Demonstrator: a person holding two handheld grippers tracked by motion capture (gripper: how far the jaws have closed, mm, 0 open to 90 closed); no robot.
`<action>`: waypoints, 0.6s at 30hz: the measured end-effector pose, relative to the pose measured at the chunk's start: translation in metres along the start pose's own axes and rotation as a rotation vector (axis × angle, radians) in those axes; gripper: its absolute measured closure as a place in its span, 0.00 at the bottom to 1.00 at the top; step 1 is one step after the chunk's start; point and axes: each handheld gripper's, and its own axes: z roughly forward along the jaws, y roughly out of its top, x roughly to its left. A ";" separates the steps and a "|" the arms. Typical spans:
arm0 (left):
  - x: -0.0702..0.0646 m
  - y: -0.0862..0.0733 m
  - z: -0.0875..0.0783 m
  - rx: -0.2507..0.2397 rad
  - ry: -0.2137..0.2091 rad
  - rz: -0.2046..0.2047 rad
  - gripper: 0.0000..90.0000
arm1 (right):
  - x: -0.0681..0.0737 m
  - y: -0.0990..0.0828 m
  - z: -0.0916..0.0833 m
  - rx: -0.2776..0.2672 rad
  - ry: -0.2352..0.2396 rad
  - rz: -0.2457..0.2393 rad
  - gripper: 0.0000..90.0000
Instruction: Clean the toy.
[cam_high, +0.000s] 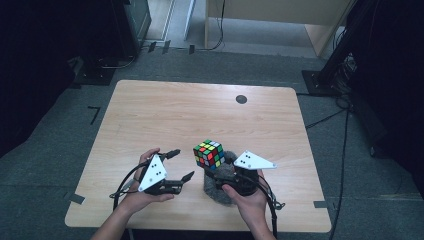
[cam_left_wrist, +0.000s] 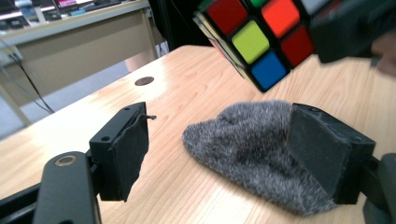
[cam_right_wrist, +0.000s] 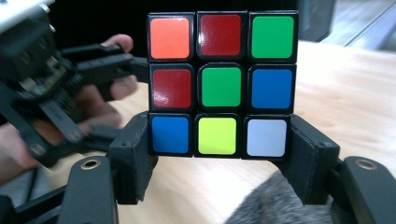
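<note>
A scrambled Rubik's cube (cam_high: 209, 154) is held above the wooden table (cam_high: 175, 110), with my right gripper (cam_high: 213, 171) shut on its bottom layer. In the right gripper view both pads clamp the cube (cam_right_wrist: 219, 84) at the sides of its lowest row, my right gripper (cam_right_wrist: 219, 156) pointing toward the other hand. Below the cube lies a grey furry cloth (cam_high: 220, 194). My left gripper (cam_high: 182, 164) stands open just left of the cube. In the left gripper view its jaws (cam_left_wrist: 223, 151) are apart, the furry cloth (cam_left_wrist: 247, 140) lying beyond them untouched, the cube (cam_left_wrist: 259, 37) above.
A small black round mark (cam_high: 241, 99) sits on the far part of the table. Dark stands and cables (cam_high: 345, 115) surround the table on the grey floor. A pale desk (cam_left_wrist: 70, 32) stands beyond the table's far edge.
</note>
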 end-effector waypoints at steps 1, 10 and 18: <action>-0.003 0.000 0.000 0.001 0.011 0.024 0.23 | 0.000 0.001 0.000 0.006 0.014 0.005 0.38; -0.018 0.001 0.003 0.008 0.081 0.165 0.21 | 0.011 0.002 0.007 0.080 0.080 0.028 0.38; -0.018 0.003 -0.001 -0.033 0.035 0.154 0.22 | 0.012 0.000 0.014 0.132 0.091 0.058 0.38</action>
